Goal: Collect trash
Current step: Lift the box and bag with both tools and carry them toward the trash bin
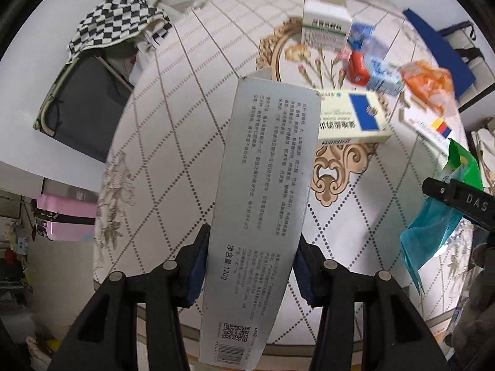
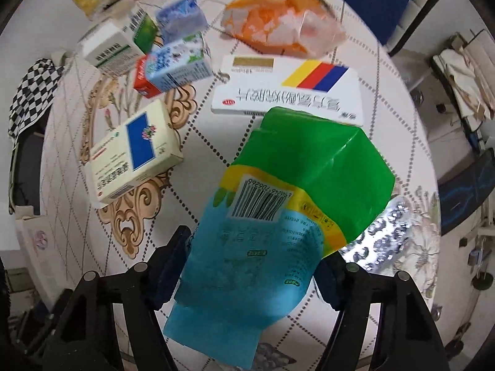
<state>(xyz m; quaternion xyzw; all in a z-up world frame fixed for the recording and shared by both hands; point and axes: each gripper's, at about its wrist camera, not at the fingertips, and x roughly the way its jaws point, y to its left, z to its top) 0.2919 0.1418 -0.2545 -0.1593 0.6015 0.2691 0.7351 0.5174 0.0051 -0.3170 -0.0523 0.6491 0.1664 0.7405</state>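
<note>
Here, the left gripper (image 1: 250, 266) is clenched on a long grey carton (image 1: 263, 204), its 2 blue-padded fingers (image 1: 196, 267) pressing the carton's long edges near its lower third. The carton runs lengthwise away from the camera, its far end raised above the round table (image 1: 173, 142) and overlapping the near corner of a cream medicine box (image 1: 352, 117) with a blue rectangle on its top face. Rows of small Chinese print cover the carton; "120g" is legible, with a QR code and barcode at the near end.

The right gripper (image 2: 247, 269) grasps a soft plastic pouch (image 2: 278, 204), green at the far end, blue at the near end, with a yellow band between. A barcode panel faces the camera; its digits are too blurred to read with certainty. In the left wrist view the black body of the right gripper (image 1: 461, 201) bears the letters "DAS".

Beyond the pouch lie a flat white box (image 2: 287, 89) with yellow, red and blue stripes and large inverted Chinese characters, an orange-and-white wrapper (image 2: 284, 31), a blue-and-red small carton (image 2: 176, 68) and a white-and-green box (image 2: 114, 49). A silver blister sheet (image 2: 383, 232) lies just right of the pouch.
</note>
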